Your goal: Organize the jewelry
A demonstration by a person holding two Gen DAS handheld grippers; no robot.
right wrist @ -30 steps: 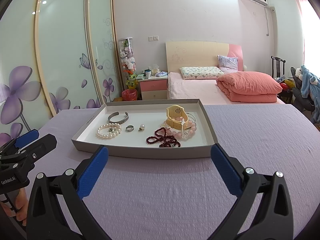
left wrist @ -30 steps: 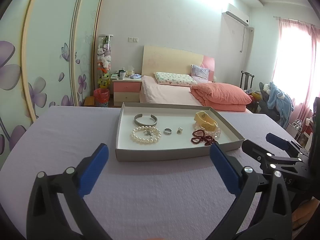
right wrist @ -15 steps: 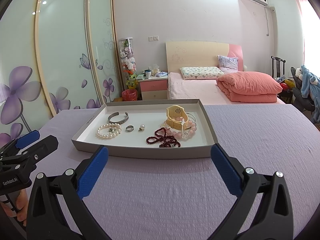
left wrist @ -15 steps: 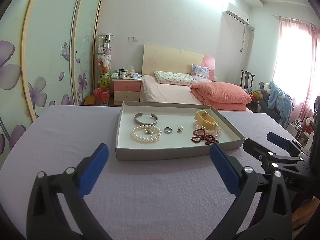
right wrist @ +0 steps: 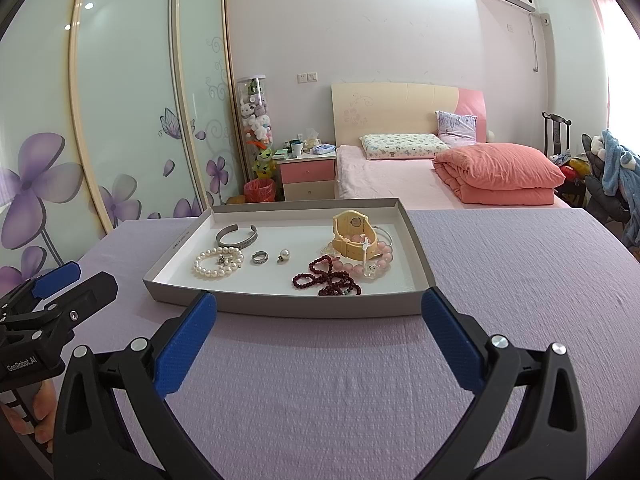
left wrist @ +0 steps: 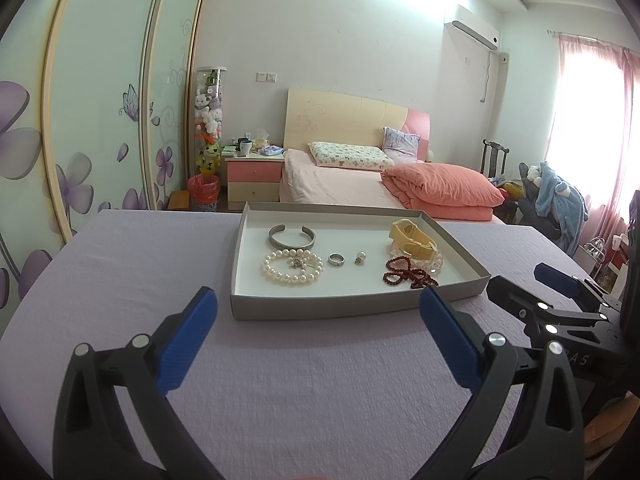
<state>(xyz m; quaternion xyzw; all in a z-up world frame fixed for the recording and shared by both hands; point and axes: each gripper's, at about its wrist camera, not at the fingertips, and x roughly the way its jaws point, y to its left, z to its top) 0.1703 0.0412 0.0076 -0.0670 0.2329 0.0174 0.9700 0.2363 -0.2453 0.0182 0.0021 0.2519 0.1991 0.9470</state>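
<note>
Right wrist view: right tongs (right wrist: 318, 322) spread wide, empty, just short of the tray (right wrist: 280, 309) on the lavender surface (right wrist: 520, 280).
Left tongs (left wrist: 318, 316): also spread, holding nothing.
Pearl bracelet (right wrist: 218, 263): light, round beads likely slippery; pinch across the strand.
Silver cuff (right wrist: 237, 235): stiff; grip its band.
Ring (right wrist: 259, 257): tiny, hard to pinch flat.
Red bead strand (right wrist: 326, 280): limp, may tangle with the yellow watch (right wrist: 354, 234).

Left gripper (left wrist: 316, 316) and right gripper (right wrist: 318, 314) hover side by side, jaws wide apart.
</note>
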